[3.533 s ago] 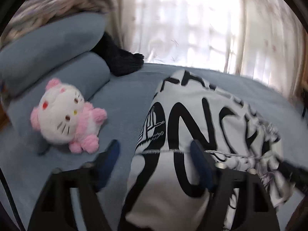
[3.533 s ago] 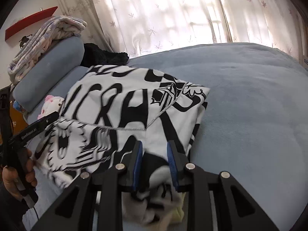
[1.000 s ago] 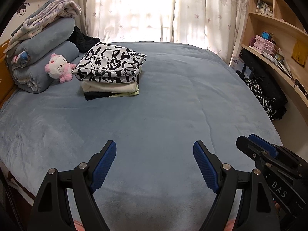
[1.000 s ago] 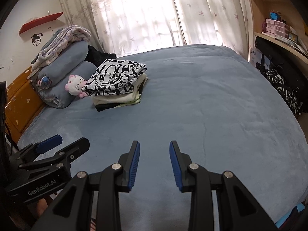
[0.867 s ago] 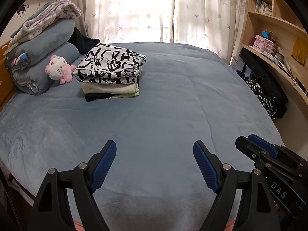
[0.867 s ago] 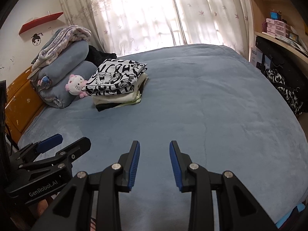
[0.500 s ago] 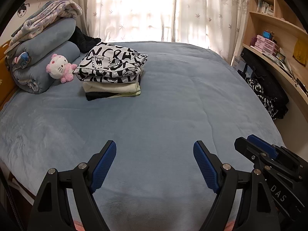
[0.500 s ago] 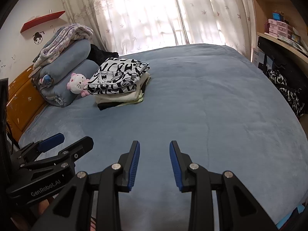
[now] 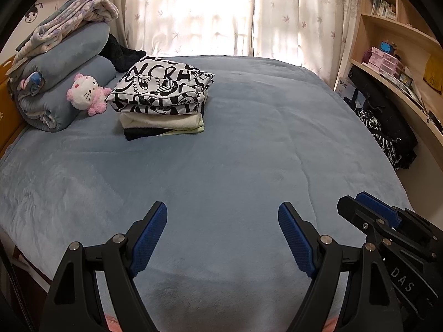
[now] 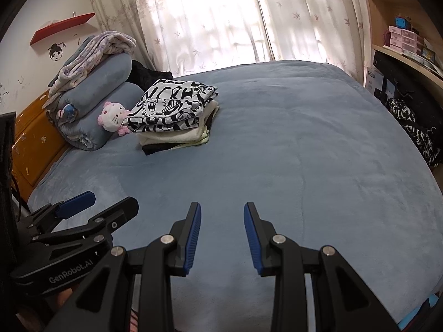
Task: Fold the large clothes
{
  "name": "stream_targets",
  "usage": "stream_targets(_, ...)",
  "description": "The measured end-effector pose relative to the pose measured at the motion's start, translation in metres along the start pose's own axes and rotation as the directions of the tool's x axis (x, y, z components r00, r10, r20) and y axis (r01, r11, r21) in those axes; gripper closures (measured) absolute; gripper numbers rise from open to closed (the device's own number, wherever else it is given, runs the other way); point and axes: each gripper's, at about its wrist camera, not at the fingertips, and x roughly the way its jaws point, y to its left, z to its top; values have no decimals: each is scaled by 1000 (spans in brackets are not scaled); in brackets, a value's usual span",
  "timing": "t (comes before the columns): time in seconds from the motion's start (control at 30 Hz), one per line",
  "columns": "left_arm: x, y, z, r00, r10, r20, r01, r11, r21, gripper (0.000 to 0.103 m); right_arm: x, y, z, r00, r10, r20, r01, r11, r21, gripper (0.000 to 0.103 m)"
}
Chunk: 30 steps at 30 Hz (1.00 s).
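Left gripper (image 9: 223, 238) wide open, empty, over the near edge of the blue bed (image 9: 249, 144). Right gripper (image 10: 222, 231) open a narrower gap, also empty, touching nothing. Folded black-and-white shirt (image 9: 162, 87) tops a pile of folded clothes (image 9: 163, 126) far across the bed, just beside a pink plush toy (image 9: 85, 94) and rolled blankets (image 9: 63, 63).

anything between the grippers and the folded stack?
Nothing visible. Bare blue bedspread runs from the left gripper and right gripper to the stack. The plush sits beside it, off the path.
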Motion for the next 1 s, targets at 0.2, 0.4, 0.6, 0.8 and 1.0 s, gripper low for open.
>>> stream_targets(0.2, 2, -1, -1, 1000, 7, -9, -7, 1000, 1, 22, 4, 4, 0, 1000, 6, -10, -6, 1000, -13, 71)
stream_targets(0.4, 5, -3, 0, 1000, 14, -17, -14, 1000, -2, 22, 8, 6, 1, 1000, 8, -17, -8, 1000, -16, 71)
stream_targets(0.6, 10, -2, 1, 999, 16, -28, -16, 1000, -4, 22, 12, 7, 1, 1000, 7, -23, -7, 1000, -15, 71)
stream_targets(0.8, 15, -1, 2, 999, 16, -40, -16, 1000, -6, 22, 20, 7, 1, 999, 5, -36, -5, 1000, -12, 71)
stream_targets(1.0, 23, 0, 1, 998, 14, -58, -15, 1000, -8, 22, 27, 6, 0, 999, 6, -51, -6, 1000, -6, 71)
